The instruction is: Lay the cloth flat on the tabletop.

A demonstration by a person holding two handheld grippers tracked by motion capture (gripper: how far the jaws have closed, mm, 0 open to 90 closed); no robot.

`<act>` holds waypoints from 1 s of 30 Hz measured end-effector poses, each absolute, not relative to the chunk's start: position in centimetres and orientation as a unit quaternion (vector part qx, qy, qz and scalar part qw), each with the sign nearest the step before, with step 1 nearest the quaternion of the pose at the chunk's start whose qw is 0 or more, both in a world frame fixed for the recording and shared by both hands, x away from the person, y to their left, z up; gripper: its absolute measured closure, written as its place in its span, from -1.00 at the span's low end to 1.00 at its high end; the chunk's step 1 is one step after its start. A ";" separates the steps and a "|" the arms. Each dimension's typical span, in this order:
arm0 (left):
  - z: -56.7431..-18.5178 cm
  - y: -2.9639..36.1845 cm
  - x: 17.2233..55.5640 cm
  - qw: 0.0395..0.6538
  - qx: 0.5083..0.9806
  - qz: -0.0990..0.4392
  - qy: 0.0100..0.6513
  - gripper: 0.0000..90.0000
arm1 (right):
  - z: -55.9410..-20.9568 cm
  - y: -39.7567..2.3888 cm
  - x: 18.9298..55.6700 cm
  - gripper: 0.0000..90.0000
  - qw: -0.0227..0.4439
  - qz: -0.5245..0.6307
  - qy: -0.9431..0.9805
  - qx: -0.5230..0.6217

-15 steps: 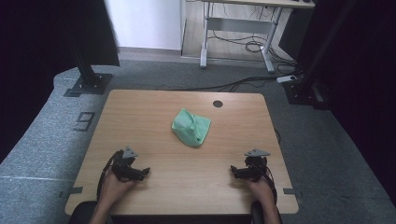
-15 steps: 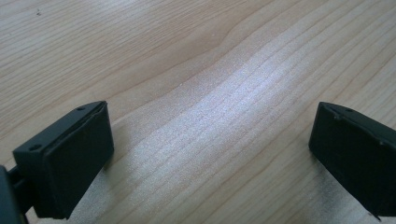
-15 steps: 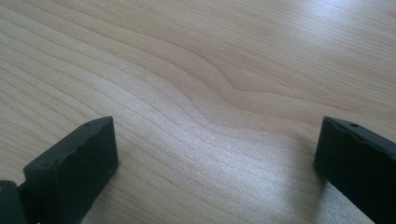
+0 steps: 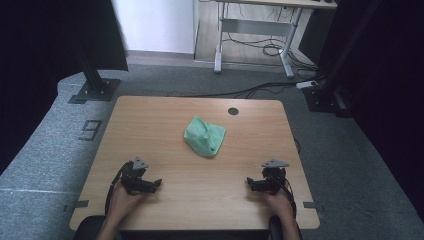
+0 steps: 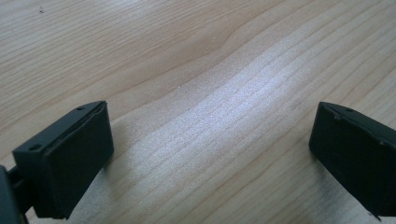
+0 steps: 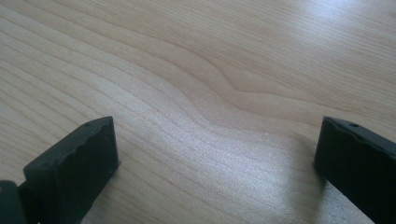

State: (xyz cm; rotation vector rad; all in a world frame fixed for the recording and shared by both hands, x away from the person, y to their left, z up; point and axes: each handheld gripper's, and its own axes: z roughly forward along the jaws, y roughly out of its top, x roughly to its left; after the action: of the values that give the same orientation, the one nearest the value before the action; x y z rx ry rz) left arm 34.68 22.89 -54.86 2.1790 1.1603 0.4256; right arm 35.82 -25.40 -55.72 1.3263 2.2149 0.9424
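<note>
Green cloth bunched in a loose heap a little beyond the middle of the tabletop, nearer the far edge than the near one, just short of the round cable hole by the far edge; nothing touching it. Crumpled rather than folded, one ridge raised along the top, so probably set there as the piece to be worked. Left gripper resting low by the near left corner, right gripper low by the near right corner, each in a hand, pointing inward toward the other, both well apart from the cloth. Symmetric placement reads as a ready stance with the cloth about evenly between them. In the left gripper view, fingers spread wide, bare wood between, nothing held. Same in the right gripper view: fingers wide apart over bare grain, empty. Tabletop pale wood veneer, rounded corners, wavy grain, matte with a soft sheen of light, otherwise bare. Grey carpet all round, a "9" marked on it off the left edge. Black stand feet off both far corners, dark curtains to either side, a white-framed desk with trailing cables beyond the far edge.
</note>
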 end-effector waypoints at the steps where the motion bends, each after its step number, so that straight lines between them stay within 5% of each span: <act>1: -54.9 22.9 34.7 0.313 0.826 0.161 0.440 -1.00 | -55.7 -25.4 35.8 -1.00 0.195 0.336 0.790 0.473; 5: -54.8 22.6 34.6 0.314 0.824 0.163 0.443 -0.99 | -55.7 -25.4 35.8 -1.00 0.195 0.336 0.790 0.474; 11: -54.5 22.4 34.4 0.343 0.824 0.137 0.428 -0.70 | -55.7 -25.4 35.8 -1.00 0.195 0.336 0.790 0.474; 30: -51.8 17.3 35.7 0.371 0.850 0.116 0.357 -0.54 | -55.7 -25.3 35.9 -1.00 0.195 0.336 0.790 0.474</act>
State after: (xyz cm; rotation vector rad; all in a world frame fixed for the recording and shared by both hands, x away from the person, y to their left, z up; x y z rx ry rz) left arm 35.68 17.26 -51.82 2.1793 0.9144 0.2987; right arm 35.85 -25.32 -55.72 1.3288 2.2140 0.9419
